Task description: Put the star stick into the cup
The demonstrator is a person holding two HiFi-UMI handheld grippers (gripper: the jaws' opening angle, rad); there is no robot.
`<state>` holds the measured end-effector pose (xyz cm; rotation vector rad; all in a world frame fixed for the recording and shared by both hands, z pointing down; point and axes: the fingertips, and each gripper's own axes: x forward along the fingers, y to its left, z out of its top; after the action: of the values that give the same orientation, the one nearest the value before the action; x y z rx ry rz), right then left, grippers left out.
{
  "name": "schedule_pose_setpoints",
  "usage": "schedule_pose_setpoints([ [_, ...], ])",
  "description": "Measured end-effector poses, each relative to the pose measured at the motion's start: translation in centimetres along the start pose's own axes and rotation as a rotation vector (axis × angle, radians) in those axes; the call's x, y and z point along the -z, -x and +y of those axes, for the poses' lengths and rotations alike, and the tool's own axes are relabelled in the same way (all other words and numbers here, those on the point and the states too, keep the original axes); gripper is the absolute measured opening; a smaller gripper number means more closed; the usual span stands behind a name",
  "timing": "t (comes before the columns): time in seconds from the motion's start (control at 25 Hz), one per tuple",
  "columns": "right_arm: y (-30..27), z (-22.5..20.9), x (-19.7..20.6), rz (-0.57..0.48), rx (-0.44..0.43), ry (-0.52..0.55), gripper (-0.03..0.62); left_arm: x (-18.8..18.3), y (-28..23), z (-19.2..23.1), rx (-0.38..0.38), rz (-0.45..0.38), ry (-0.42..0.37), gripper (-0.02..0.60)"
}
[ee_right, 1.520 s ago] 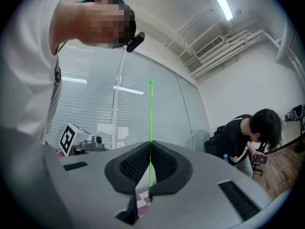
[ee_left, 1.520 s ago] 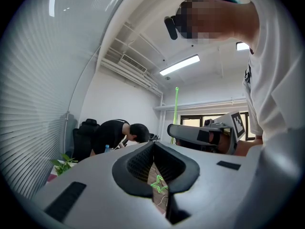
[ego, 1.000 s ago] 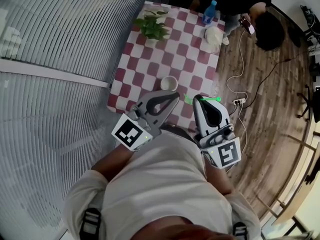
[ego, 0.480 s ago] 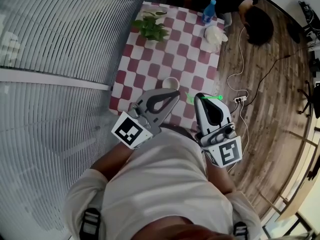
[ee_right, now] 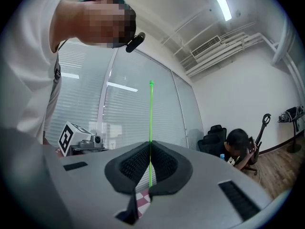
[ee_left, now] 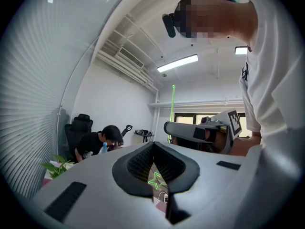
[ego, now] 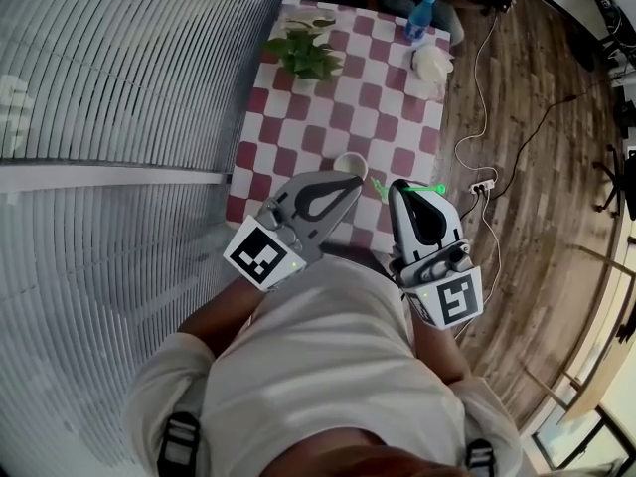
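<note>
Right gripper point(ee_right: 150, 146): clamped on the star stick point(ee_right: 151, 113), whose thin green shaft runs straight up past the closed tips (seen along its own jaws).
Left gripper point(ego: 354, 182): tips pressed together with nothing pinched, angled toward the right gripper over the near edge of the table point(ego: 328, 117).
Star stick: held crosswise in the right gripper's jaws, with the star end point(ego: 378, 187) sticking out toward the left gripper. It is just beside the cup point(ego: 348, 163) and outside it.
Cup: white, mouth up on the checked cloth, its near rim partly covered by the left gripper's tip.
Table: small, in red-and-white checks, set against slatted blinds point(ego: 119, 87).
Far end: potted plant point(ego: 303, 56), blue bottle point(ego: 419, 18) and a pale bundle point(ego: 433, 66) (what it is, I cannot tell).
Floor: wood boards, with a power strip point(ego: 481, 184) and cables beside the table.
Background: a person in black point(ee_left: 102, 140) sits hunched near an office chair point(ee_left: 76, 128).
</note>
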<state>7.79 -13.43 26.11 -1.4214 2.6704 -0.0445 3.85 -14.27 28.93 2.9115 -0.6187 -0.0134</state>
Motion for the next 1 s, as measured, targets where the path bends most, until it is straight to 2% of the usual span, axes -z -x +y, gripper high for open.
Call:
schedule_pose_setpoints([
  [1.0,-2.7,-1.3,7.9,0.061,0.077,-0.038,0.032,7.4,0.6,5.1,0.045,0.057,0.039,0.032],
])
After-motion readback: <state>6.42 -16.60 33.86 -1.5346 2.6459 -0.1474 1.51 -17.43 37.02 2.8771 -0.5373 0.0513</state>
